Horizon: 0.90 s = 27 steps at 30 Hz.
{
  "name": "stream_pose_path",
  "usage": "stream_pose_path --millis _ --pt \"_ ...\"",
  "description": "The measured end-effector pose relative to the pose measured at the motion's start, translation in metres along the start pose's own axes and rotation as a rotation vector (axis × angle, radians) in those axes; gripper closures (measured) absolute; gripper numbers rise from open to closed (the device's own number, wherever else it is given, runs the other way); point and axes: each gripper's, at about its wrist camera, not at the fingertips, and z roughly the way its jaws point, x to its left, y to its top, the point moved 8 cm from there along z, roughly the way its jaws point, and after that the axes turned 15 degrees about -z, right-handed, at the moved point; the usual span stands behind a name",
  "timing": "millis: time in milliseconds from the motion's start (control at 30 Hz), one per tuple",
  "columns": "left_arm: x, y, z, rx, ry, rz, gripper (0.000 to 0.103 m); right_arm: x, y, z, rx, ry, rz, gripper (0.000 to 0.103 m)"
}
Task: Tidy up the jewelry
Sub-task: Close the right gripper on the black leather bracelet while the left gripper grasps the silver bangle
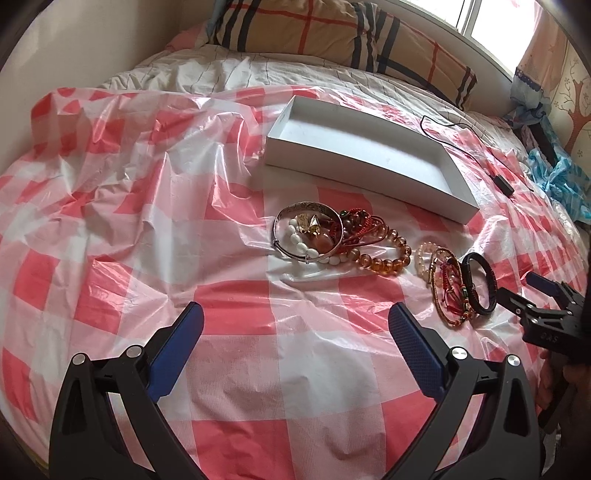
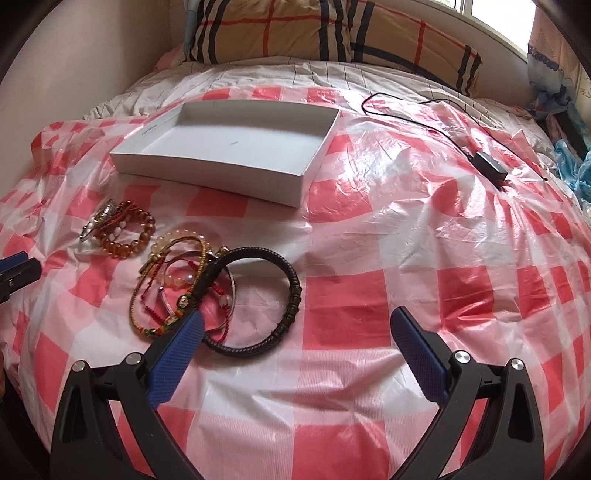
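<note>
Daylight from a window at about 1 o'clock falls on a bed (image 2: 369, 77) covered with a red-and-white checked plastic sheet (image 2: 406, 258), which is wrinkled and soft, so the small things do not roll. At 12 o'clock lies a checked pillow (image 2: 295, 29). A white box (image 2: 207, 173) sits open and empty near the middle, probably ready to receive the jewelry. At about 10 o'clock in the right view a black bracelet (image 2: 291, 295) lies on a heap of thin bangles (image 2: 170, 288); further lies a pile of bead bracelets (image 1: 332, 236). A black cable (image 2: 424, 122) lies at 2 o'clock. The left hand-held gripper (image 1: 295, 332) has its fingers apart and empty. The right hand-held gripper (image 2: 297, 332) is spread too, empty, beside the black bracelet, I think to take it first.
</note>
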Motion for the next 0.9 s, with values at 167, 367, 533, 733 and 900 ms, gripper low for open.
stream_pose_path --millis 167,367,533,733,900 --pt "-0.001 0.007 0.001 -0.010 -0.048 -0.022 0.007 -0.005 0.004 0.014 0.037 -0.003 -0.018 0.015" --pt "-0.024 0.033 0.009 -0.062 -0.051 0.085 0.007 -0.005 0.000 0.032 0.095 0.044 -0.032 0.050" --pt "-0.034 0.038 0.041 -0.005 -0.027 0.119 0.010 -0.002 0.001 0.037 0.085 0.062 -0.062 0.071" --pt "-0.023 0.036 0.070 0.067 0.002 0.105 0.049 0.002 0.002 0.035 0.064 0.086 -0.064 0.093" --pt "-0.021 0.032 0.070 0.081 -0.038 0.103 0.070 -0.006 -0.005 0.026 0.034 0.105 0.004 0.093"
